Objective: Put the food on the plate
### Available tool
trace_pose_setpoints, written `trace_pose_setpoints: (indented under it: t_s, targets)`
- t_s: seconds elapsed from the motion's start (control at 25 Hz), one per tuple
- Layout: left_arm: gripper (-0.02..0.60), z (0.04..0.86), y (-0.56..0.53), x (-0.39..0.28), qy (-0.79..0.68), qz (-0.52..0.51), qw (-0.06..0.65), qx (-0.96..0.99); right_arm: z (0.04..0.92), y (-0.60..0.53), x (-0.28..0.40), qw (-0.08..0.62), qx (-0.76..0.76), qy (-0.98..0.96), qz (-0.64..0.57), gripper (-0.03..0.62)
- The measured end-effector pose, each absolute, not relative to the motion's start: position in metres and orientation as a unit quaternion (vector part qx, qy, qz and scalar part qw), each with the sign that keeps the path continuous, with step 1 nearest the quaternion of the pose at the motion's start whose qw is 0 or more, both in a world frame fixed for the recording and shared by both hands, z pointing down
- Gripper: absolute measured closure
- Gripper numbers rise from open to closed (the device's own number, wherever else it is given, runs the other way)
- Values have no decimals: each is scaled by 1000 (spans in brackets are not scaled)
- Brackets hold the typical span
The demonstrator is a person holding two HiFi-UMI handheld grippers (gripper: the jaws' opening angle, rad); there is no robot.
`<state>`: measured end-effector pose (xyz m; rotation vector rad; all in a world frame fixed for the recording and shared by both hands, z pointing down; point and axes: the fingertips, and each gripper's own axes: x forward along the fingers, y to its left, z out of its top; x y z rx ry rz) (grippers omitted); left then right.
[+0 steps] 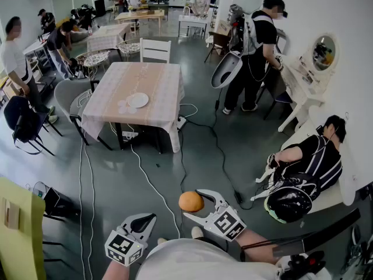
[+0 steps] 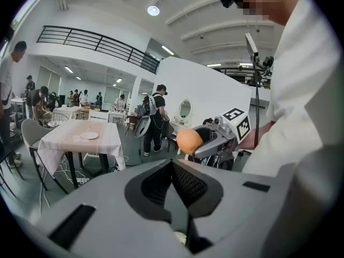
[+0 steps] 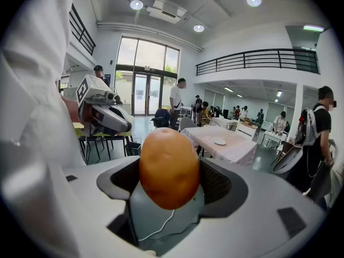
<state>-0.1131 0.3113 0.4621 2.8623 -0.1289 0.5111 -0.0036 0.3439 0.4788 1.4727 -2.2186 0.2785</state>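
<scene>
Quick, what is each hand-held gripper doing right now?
Left hand-held gripper: closed, empty.
Right hand-held gripper: closed on the orange food.

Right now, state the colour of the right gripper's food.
Round food: orange-brown; right gripper view best.

The plate (image 1: 137, 100) lies on the table (image 1: 116, 80), far ahead. The food (image 1: 190, 200) sits in the right gripper (image 1: 196, 205).
</scene>
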Motion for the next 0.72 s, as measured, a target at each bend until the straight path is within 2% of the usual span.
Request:
trace_pose_setpoints:
  t_s: [0.72]
  targets:
    - [572,459,320,-35,-75,180,116,974,487,356,78,224,513,-821,109,244]
